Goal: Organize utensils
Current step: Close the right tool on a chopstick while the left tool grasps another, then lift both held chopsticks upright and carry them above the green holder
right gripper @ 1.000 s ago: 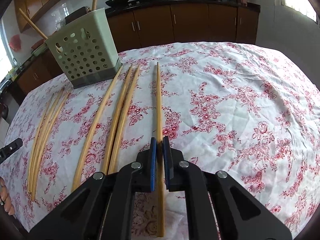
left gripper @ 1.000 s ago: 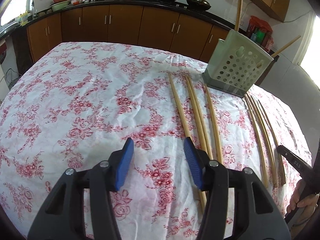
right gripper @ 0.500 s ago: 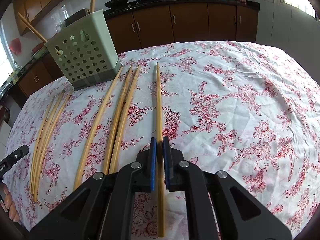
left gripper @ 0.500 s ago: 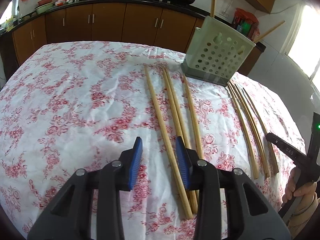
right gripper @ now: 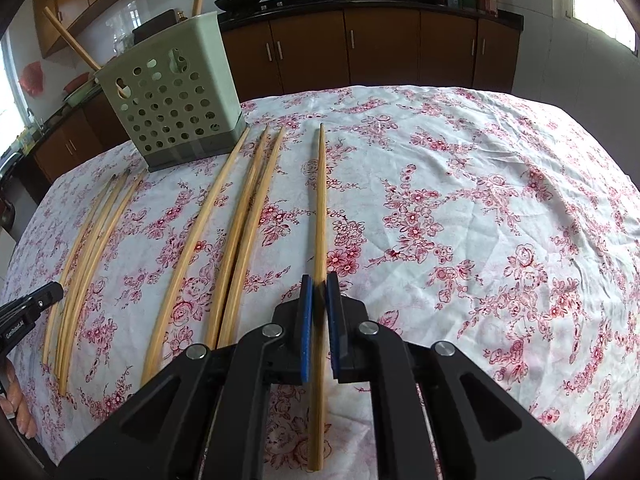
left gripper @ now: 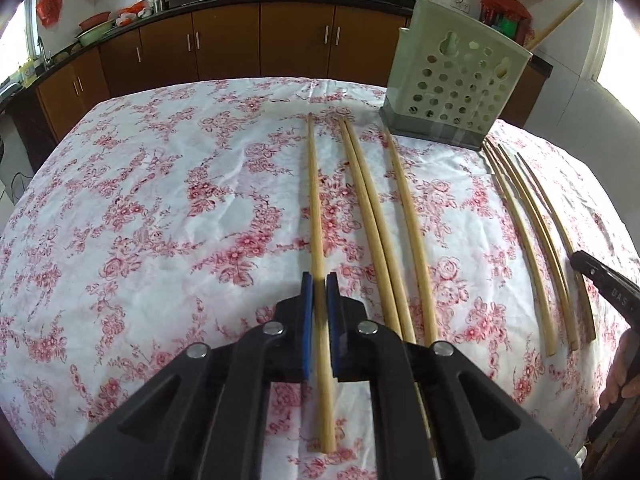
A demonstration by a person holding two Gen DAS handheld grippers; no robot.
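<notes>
The left tongs point(left gripper: 319, 280) are squeezed shut on a bamboo stick, the left chopstick point(left gripper: 314, 200). The blue pads pinch it near its close end. It seems to lie flat on the flowery tablecloth point(left gripper: 160, 220). Its long side runs straight away from the tongs, toward the far edge of the table.

The right tongs point(right gripper: 319, 282) are pinched shut the same way on the right chopstick point(right gripper: 320, 200). It also points straight ahead to the far edge.

The green chopstick holder point(left gripper: 456, 84) with the round holes stands near that far edge. For the left tongs it is ahead and off to the right. For the right tongs the holder point(right gripper: 172, 96) is ahead and off to the left. Both look about as far from it, so I cannot tell which hand is nearer.

Each stick probably has to be lifted, tipped up on end and dropped in from the top. More loose chopsticks point(left gripper: 376, 220) lie between the held ones and the holder.
</notes>
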